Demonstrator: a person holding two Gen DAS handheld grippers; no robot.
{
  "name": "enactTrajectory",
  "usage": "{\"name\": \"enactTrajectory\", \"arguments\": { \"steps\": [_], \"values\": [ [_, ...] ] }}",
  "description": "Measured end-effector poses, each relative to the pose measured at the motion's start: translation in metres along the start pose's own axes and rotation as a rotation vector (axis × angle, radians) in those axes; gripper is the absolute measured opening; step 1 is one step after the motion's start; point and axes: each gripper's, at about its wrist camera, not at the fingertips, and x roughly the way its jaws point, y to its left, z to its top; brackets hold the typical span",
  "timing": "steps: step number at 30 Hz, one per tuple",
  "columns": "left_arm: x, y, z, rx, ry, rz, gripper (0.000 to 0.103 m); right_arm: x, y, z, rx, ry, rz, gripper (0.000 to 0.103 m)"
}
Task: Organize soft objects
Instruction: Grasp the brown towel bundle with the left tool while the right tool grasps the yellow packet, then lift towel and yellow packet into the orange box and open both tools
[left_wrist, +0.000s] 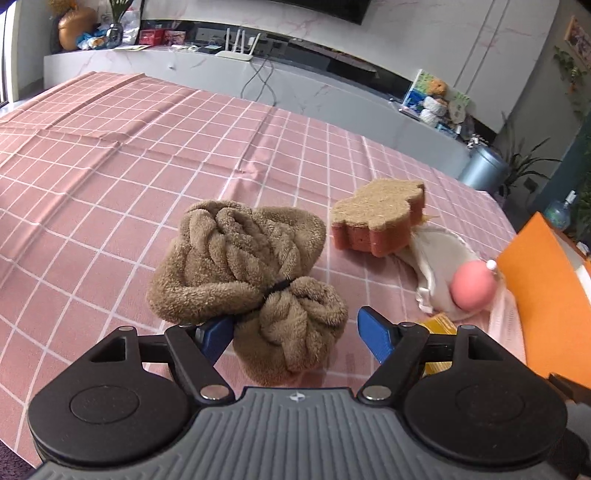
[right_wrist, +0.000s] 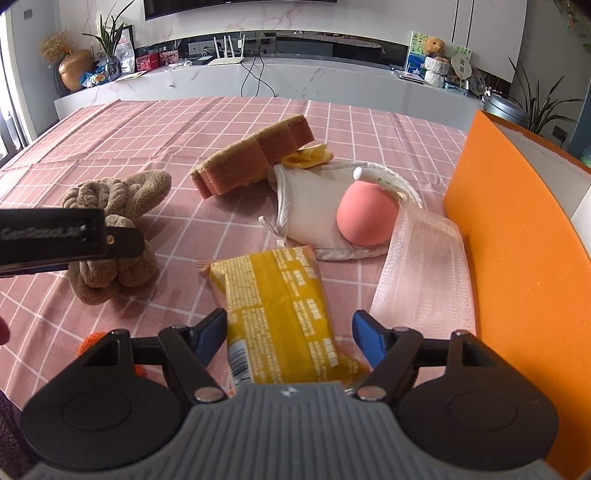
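Note:
A brown knotted towel (left_wrist: 251, 273) lies on the pink checked tablecloth (left_wrist: 110, 177). My left gripper (left_wrist: 297, 332) is open with the towel's near lobe between its blue fingers. The towel also shows in the right wrist view (right_wrist: 110, 229), partly behind the left gripper's body. My right gripper (right_wrist: 290, 334) is open around a yellow packet (right_wrist: 277, 314) lying on the cloth. A brown-topped sponge (right_wrist: 255, 158), a white cloth pouch (right_wrist: 314, 214), a pink rounded puff (right_wrist: 365, 214) and a pink mesh cloth (right_wrist: 424, 266) lie beyond.
An orange box (right_wrist: 517, 258) stands at the table's right side, next to the mesh cloth. A small orange object (right_wrist: 92, 341) sits near the left finger of the right gripper. A white cabinet with a router and plants runs behind the table.

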Motion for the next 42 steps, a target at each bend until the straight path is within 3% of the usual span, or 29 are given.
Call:
{"name": "enactTrajectory", "arguments": {
  "steps": [5, 9, 14, 20, 24, 42],
  "values": [
    [0.012, -0.003, 0.005, -0.004, 0.004, 0.046, 0.089, 0.005, -0.005, 0.003, 0.036, 0.012, 0.036, 0.07],
    [0.024, 0.003, 0.005, -0.012, 0.022, 0.065, 0.088, 0.008, -0.001, 0.002, 0.012, 0.013, 0.053, 0.06],
    [0.025, 0.003, 0.003, 0.036, 0.013, 0.048, 0.072, 0.007, 0.002, 0.0, -0.016, 0.001, 0.05, 0.058],
    [0.022, 0.001, 0.001, 0.077, 0.006, 0.024, 0.06, 0.004, 0.006, 0.0, -0.048, -0.006, 0.043, 0.052],
    [0.016, 0.007, 0.001, 0.076, -0.007, 0.01, 0.06, -0.004, 0.009, 0.0, -0.066, -0.021, 0.043, 0.047],
    [-0.053, 0.005, 0.006, 0.109, -0.103, -0.101, 0.058, -0.078, 0.001, 0.006, -0.098, -0.171, -0.013, 0.046]
  ]
}}
